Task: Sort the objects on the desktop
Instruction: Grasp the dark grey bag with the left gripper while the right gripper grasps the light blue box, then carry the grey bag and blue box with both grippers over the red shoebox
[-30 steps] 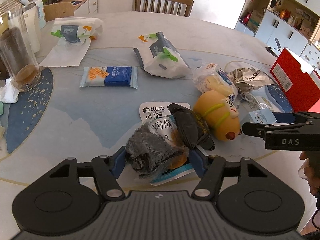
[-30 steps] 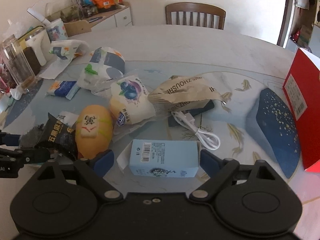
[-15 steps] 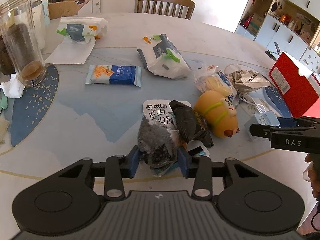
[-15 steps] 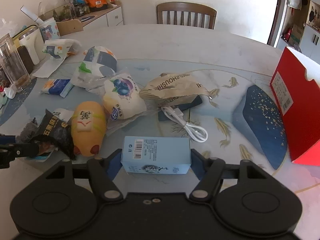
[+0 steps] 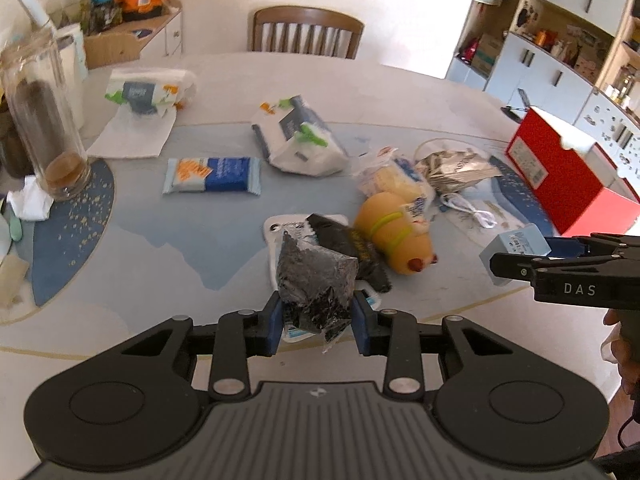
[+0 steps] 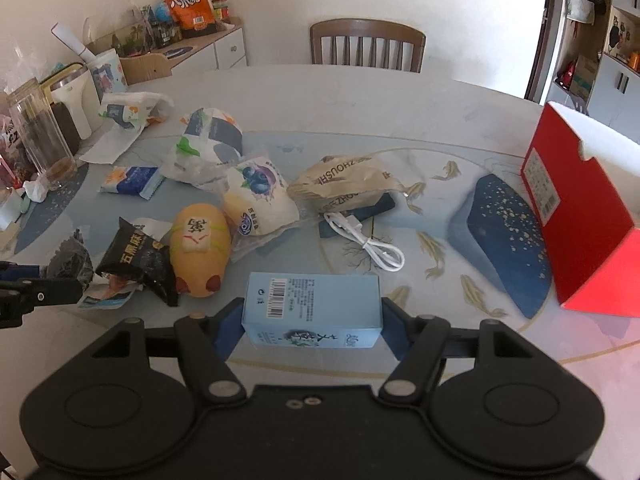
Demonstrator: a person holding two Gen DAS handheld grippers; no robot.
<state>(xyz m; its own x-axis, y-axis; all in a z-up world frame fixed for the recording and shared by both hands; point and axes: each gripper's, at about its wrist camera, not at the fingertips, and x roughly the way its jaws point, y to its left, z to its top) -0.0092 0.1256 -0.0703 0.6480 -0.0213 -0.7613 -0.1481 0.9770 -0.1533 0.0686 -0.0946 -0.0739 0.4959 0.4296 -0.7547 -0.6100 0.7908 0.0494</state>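
Note:
A dark crinkled snack packet (image 5: pixel 316 276) sits between the blue pads of my left gripper (image 5: pixel 316 314), whose jaws are closing and pressing on it; it hangs clear of the table. The same packet (image 6: pixel 70 258) shows at the left edge of the right wrist view. My right gripper (image 6: pixel 312 322) is shut on a light blue carton (image 6: pixel 312 300), held lengthwise just above the table (image 6: pixel 360 92). From the left wrist view that carton (image 5: pixel 516 242) is at the right. A yellow pig toy (image 5: pixel 394 234) and a black snack pack (image 5: pixel 352 248) lie between the grippers.
A white pouch (image 5: pixel 286 226) lies under the black pack. Farther off are a blue tissue pack (image 5: pixel 212 176), wipes (image 5: pixel 300 144), a bread bag (image 6: pixel 256 196), a white cable (image 6: pixel 368 244) and a crumpled wrapper (image 6: pixel 348 180). A red box (image 6: pixel 576 216) stands right, a glass jar (image 5: pixel 44 120) left.
Both grippers closed on their items, the left on the dark packet and the right on the blue carton, and both lifted them a little off the table.

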